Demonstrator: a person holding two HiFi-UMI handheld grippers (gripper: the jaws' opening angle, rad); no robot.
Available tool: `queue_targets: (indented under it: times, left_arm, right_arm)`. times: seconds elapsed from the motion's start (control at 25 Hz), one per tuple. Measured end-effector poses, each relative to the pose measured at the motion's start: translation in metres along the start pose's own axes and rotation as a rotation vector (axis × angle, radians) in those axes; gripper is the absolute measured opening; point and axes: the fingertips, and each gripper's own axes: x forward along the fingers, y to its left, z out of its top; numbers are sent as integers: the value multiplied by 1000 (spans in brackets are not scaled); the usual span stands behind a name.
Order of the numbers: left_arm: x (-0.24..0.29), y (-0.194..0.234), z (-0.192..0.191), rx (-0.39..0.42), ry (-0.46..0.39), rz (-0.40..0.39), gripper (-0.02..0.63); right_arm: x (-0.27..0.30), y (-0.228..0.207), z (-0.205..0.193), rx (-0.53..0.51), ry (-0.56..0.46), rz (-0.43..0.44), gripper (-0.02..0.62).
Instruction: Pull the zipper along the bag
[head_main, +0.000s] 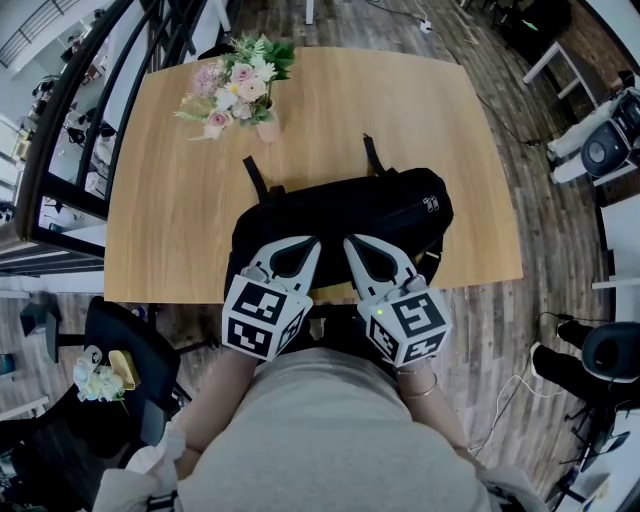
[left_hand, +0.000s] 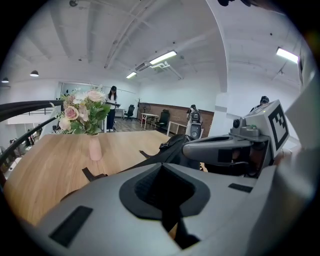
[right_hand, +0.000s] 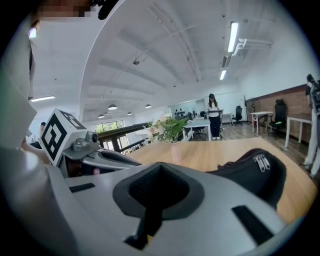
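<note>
Two grippers hover side by side over the near edge of the bag (head_main: 350, 212), at 6 o'clock on the table (head_main: 400, 110). The left gripper (head_main: 311, 241) and the right gripper (head_main: 351, 241) both have their jaws pressed together with nothing between them, and their tips tilt slightly down toward the black fabric. Neither touches the zip, so this looks like a rest pose close to the body rather than a grip.

The bag lies lengthwise across the person, probably so the zip runs from 9 to 3 o'clock and one gripper can steady it while the other pulls. Its metal pulls (head_main: 431, 204) sit at the 3 o'clock end, well apart from both grippers. Whether the teeth are closed cannot be made out. The scene therefore fits a zip drawn to that end as well as one waiting to be drawn away from it.

Flowers (head_main: 238, 92) stand at 11 o'clock, clear of the work.
</note>
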Motion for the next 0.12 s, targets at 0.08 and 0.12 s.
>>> queue_targets:
  times: [0.08,0.12]
  left_arm:
    - [1,-2,0,1,0,-2,18]
    - [1,-3,0,1,0,-4,18]
  right_arm:
    - [0,0,0,-2,3,-1,5]
    - [-1,0,0,-2,4,-1,5]
